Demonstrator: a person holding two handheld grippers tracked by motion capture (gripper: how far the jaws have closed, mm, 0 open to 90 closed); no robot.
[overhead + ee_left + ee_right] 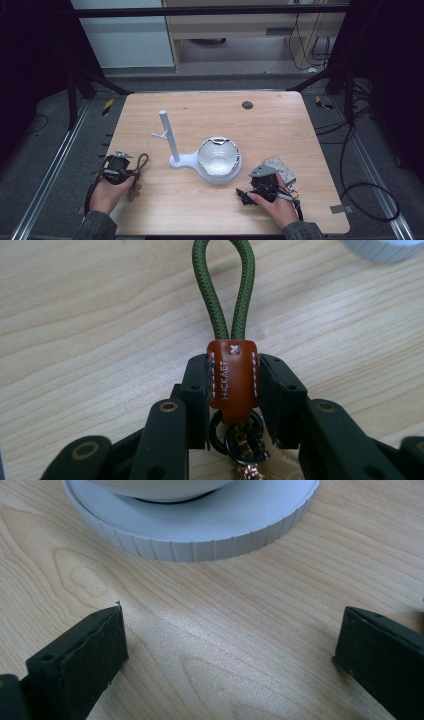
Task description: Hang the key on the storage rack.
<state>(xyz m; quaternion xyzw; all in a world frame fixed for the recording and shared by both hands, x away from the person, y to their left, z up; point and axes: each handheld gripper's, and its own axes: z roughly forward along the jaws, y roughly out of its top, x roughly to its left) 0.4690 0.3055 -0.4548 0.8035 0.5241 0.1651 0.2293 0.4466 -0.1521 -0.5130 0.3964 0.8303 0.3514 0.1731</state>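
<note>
A keychain lies near the table's left edge: an olive-green cord loop joined to a brown leather tab, with dark metal rings below it. My left gripper is shut on the leather tab, both pads pressing its sides, and the loop points away from the jaws. My right gripper rests open on the wood at the front right, nothing between its jaws, facing the ribbed round base of a white stand.
The white stand has an upright post with a small side branch, and its round base carries a white bowl at the table's middle. A dark round spot marks the far side of the wooden table.
</note>
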